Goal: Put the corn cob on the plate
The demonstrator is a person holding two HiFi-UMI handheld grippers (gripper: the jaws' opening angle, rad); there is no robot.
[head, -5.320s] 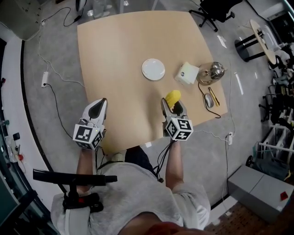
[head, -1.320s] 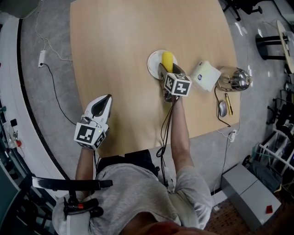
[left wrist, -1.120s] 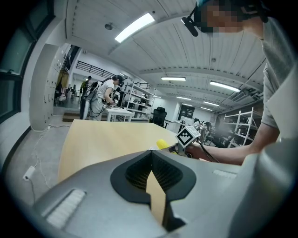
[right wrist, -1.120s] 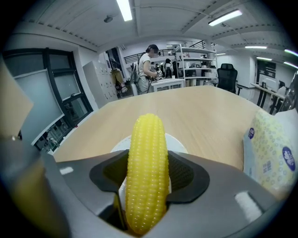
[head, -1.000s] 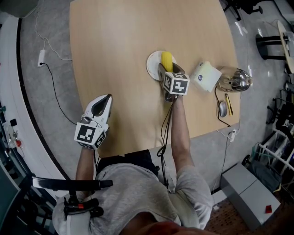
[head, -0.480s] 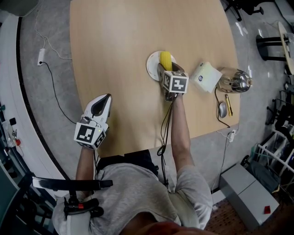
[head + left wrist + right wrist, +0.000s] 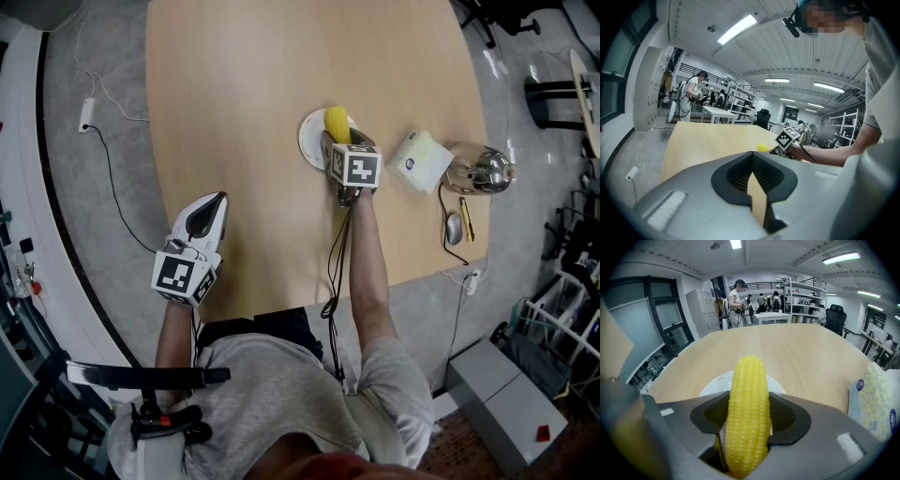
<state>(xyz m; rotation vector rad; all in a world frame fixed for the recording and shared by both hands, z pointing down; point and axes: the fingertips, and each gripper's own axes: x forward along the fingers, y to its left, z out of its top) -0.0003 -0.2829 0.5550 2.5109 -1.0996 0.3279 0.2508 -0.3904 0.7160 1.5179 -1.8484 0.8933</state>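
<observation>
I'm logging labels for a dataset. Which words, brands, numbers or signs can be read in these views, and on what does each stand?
No text can be read in any view.
Soft white pack: blue round logos, their print too blurred to read.
Marker cube and the other marker cube: black-and-white square patterns only, no letters or digits.

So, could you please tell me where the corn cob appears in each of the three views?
Head view: corn cob upper centre, over the white plate.
Left gripper view: small yellow tip just right of centre.
Right gripper view: centre, clamped by the right gripper.
Shared landmark: the wooden table.
</observation>
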